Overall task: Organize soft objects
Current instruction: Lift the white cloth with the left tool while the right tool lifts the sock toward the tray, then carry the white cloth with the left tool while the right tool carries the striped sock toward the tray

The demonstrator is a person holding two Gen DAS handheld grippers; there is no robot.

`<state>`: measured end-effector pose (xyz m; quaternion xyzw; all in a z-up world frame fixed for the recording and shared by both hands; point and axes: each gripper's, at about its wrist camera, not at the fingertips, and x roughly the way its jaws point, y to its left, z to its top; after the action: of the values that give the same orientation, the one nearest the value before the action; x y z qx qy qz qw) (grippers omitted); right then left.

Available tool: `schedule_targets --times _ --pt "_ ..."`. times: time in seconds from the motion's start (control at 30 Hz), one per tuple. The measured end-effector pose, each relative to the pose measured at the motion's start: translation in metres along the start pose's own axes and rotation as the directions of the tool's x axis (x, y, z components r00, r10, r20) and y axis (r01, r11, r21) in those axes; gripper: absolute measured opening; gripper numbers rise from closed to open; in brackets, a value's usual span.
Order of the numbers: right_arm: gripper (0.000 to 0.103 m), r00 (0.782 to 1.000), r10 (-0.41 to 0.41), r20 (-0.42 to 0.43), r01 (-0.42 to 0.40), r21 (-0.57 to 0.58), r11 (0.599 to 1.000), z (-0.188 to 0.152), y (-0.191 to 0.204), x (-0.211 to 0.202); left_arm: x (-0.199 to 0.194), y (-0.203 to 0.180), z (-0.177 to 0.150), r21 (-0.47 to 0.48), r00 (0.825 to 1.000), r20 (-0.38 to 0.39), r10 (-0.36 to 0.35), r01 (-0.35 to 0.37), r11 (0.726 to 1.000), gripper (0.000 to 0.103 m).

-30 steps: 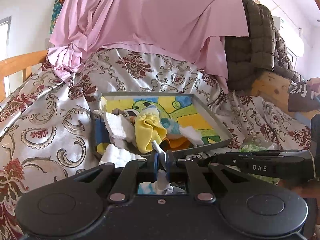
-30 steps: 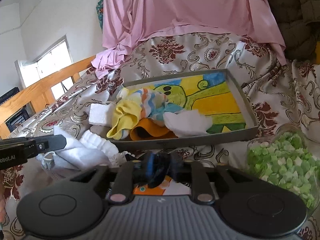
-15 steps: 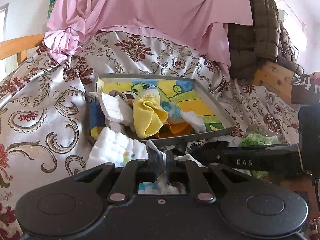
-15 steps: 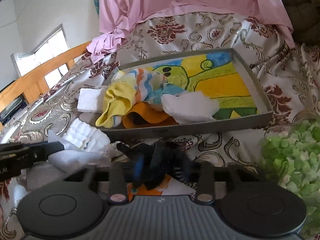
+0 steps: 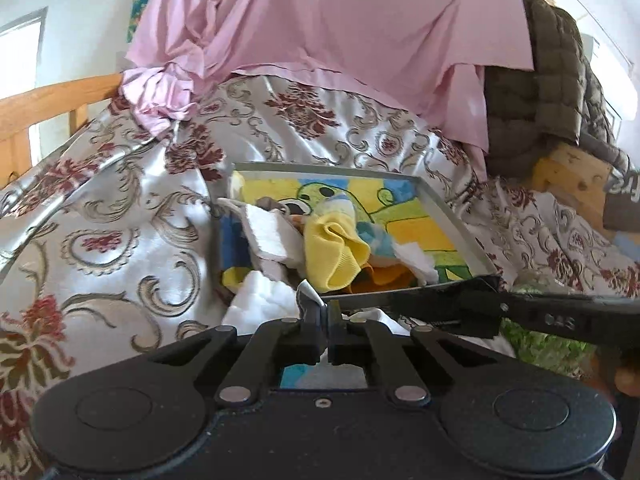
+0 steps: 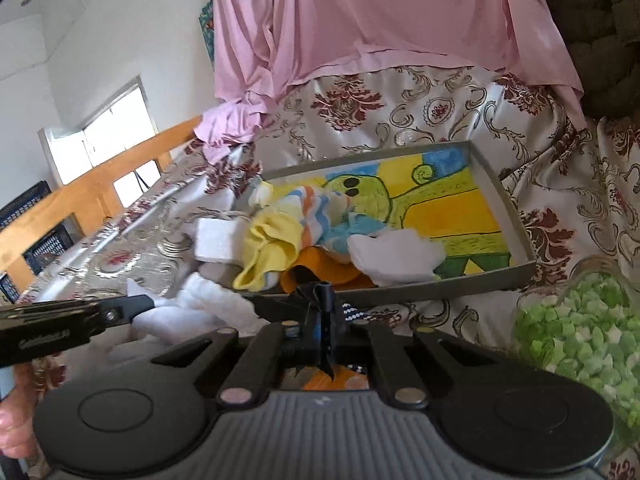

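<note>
Left gripper (image 5: 325, 312) was clenched on a white cloth (image 5: 308, 294), right gripper (image 6: 326, 320) on a dark fabric strip (image 6: 320, 294), both just before the tray (image 6: 516, 220). Best to lift clear of its near wall before releasing.

A glossy satin bedspread (image 5: 120, 216) with a damask print fills the left of the frame, under a matt pink sheet (image 5: 340, 20). The yellow sock (image 5: 332, 256) centre frame is ribbed knit, the tray (image 6: 508, 204) rim matt grey, the rail (image 6: 100, 196) at left smooth wood.

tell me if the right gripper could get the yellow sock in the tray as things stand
Probably not yet: the right gripper is shut on a dark cloth, so its fingers are occupied, though the yellow sock lies uncovered just ahead.
</note>
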<state>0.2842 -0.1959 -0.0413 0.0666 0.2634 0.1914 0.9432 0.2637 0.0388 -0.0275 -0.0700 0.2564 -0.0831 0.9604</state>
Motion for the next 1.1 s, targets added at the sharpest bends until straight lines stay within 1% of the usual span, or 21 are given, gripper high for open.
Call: schedule_targets --times 0.07,0.17,0.33,0.4,0.5,0.57,0.63,0.73,0.8,0.87,0.97,1.0,1.03,1.1 --pt "0.004 1.0 0.016 -0.003 -0.016 0.007 1.0 -0.001 0.003 -0.007 -0.007 0.006 0.002 -0.042 1.0 -0.003 0.001 -0.001 0.999 0.002" --pt "0.004 1.0 0.018 -0.008 -0.018 0.002 1.0 -0.004 0.009 -0.017 -0.017 0.013 0.005 -0.096 1.0 -0.004 -0.008 0.007 0.995 0.002" --pt "0.004 1.0 0.021 -0.012 -0.021 0.027 0.999 -0.009 0.015 -0.035 -0.037 0.014 0.002 -0.119 1.0 -0.015 -0.015 0.013 0.993 0.002" --pt "0.004 0.999 0.023 -0.023 -0.022 0.042 0.999 -0.011 0.016 -0.041 -0.044 0.009 0.0 -0.105 0.999 -0.027 -0.021 0.019 0.994 0.002" --pt "0.004 0.998 0.024 -0.052 -0.021 0.059 0.998 -0.014 0.015 -0.047 -0.051 -0.001 -0.007 -0.077 0.997 -0.055 -0.057 0.053 0.996 0.002" --pt "0.004 0.997 0.02 -0.069 -0.015 0.069 0.998 -0.016 0.013 -0.048 -0.052 -0.013 -0.012 -0.024 0.992 -0.09 -0.083 0.081 0.996 0.002" --pt "0.004 0.997 0.009 -0.082 -0.003 0.077 0.997 -0.017 0.01 -0.047 -0.049 -0.028 -0.02 0.057 0.988 -0.121 -0.094 0.102 0.993 0.002" --pt "0.004 0.996 -0.007 -0.092 0.015 0.089 0.996 -0.018 0.005 -0.043 -0.044 -0.046 -0.033 0.158 0.98 -0.168 -0.108 0.135 0.978 0.003" --pt "0.004 0.995 -0.018 -0.102 0.028 0.099 0.995 -0.018 0.002 -0.04 -0.04 -0.052 -0.041 0.2 0.978 -0.183 -0.099 0.136 0.97 0.004" --pt "0.004 0.993 -0.03 -0.113 0.042 0.109 0.993 -0.019 -0.002 -0.037 -0.034 -0.052 -0.044 0.204 0.975 -0.2 -0.095 0.137 0.969 0.004" --pt "0.004 0.99 -0.045 -0.13 0.062 0.128 0.99 -0.02 -0.008 -0.032 -0.026 -0.047 -0.045 0.18 0.976 -0.198 -0.09 0.127 0.976 0.007" --pt "0.004 0.99 -0.049 -0.134 0.067 0.132 0.989 -0.02 -0.009 -0.03 -0.024 -0.046 -0.045 0.172 0.977 -0.194 -0.087 0.121 0.978 0.01" --pt "0.004 0.989 -0.052 -0.139 0.071 0.133 0.989 -0.02 -0.01 -0.029 -0.022 -0.045 -0.044 0.162 0.977 -0.193 -0.087 0.119 0.98 0.016" --pt "0.004 0.988 -0.058 -0.145 0.077 0.132 0.988 -0.021 -0.011 -0.026 -0.017 -0.043 -0.043 0.137 0.975 -0.197 -0.1 0.128 0.982 0.019"
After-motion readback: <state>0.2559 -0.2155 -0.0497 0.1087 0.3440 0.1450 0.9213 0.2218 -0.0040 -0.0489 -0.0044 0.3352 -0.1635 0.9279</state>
